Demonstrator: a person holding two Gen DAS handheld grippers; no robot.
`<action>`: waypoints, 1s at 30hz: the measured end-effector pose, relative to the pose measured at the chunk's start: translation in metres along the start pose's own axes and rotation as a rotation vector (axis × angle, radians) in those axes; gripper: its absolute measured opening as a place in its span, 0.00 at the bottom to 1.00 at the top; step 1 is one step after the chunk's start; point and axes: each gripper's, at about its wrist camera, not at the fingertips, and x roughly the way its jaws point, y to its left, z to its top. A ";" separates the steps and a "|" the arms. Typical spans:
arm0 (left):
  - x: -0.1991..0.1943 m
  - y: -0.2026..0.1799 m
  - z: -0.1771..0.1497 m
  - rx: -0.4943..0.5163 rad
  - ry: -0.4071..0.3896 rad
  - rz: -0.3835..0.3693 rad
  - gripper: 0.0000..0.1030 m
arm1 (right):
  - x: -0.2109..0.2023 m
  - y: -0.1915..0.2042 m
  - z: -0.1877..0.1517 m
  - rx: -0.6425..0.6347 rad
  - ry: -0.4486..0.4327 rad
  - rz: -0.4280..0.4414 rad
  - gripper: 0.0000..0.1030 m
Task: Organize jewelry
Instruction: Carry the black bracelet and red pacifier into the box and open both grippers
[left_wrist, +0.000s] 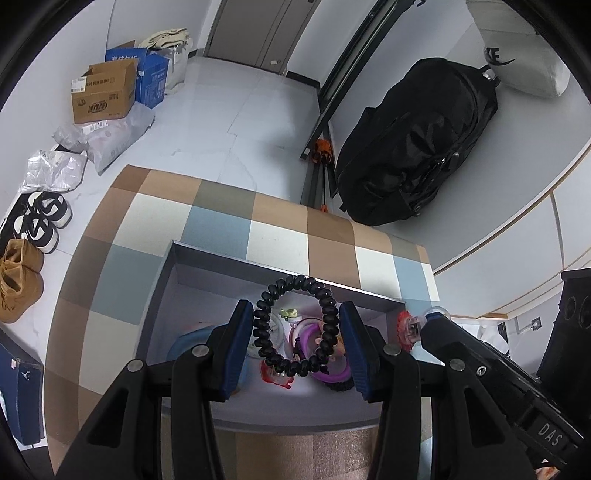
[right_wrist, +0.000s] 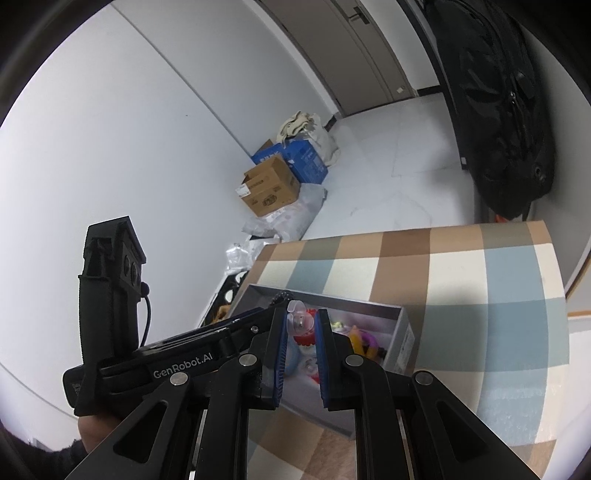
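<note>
A black bead bracelet (left_wrist: 295, 326) is clamped between the blue pads of the left tongs (left_wrist: 297, 345) and hangs above the open grey box (left_wrist: 207, 254), hiding part of the jumble inside, where a purple ring (left_wrist: 325, 373), a pale blue piece (left_wrist: 188, 341) and a small green trinket (left_wrist: 289, 314) show but the rest is too blurred to name. The right tongs (right_wrist: 303, 332) are shut on a clear plastic piece with a red part (right_wrist: 301, 325), held over the box's near corner. The box sits on a checked tabletop (left_wrist: 221, 218), whose near edge is cut off behind the black arms.
</note>
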 end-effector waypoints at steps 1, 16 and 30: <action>0.001 0.000 0.000 -0.001 0.004 0.002 0.41 | 0.001 -0.002 0.000 0.006 0.003 0.000 0.13; 0.000 -0.003 0.001 -0.004 0.003 -0.015 0.58 | -0.004 -0.011 0.002 0.052 -0.026 -0.022 0.38; -0.022 -0.010 -0.005 0.040 -0.070 0.030 0.58 | -0.023 -0.003 0.001 0.029 -0.070 -0.042 0.67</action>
